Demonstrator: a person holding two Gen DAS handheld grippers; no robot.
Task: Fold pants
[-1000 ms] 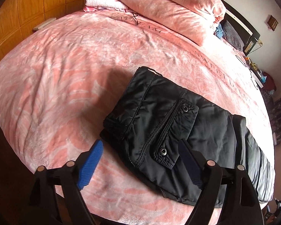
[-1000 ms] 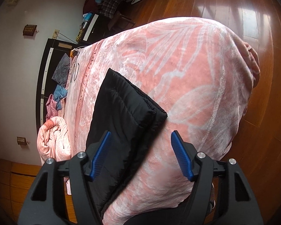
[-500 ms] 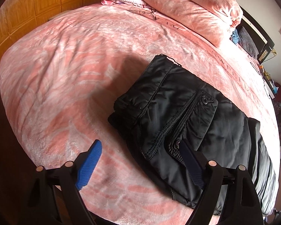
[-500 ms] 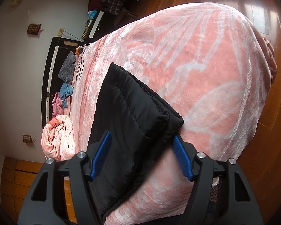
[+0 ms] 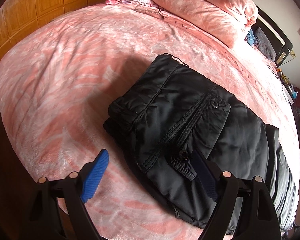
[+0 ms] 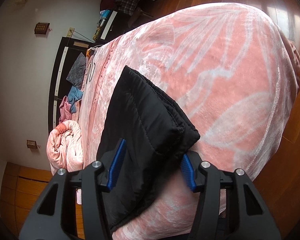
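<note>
Black padded pants lie folded on a pink patterned blanket covering the bed, near its edge, their snap pocket flap facing up. The left tool hangs with its jaws wide apart over the waist end, one blue pad above the blanket, the other over the black fabric. The right tool straddles the folded leg-end corner with its jaws set apart; the cloth seems to brush the pads, though contact is unclear. A pink pillow sits at the headboard end.
</note>
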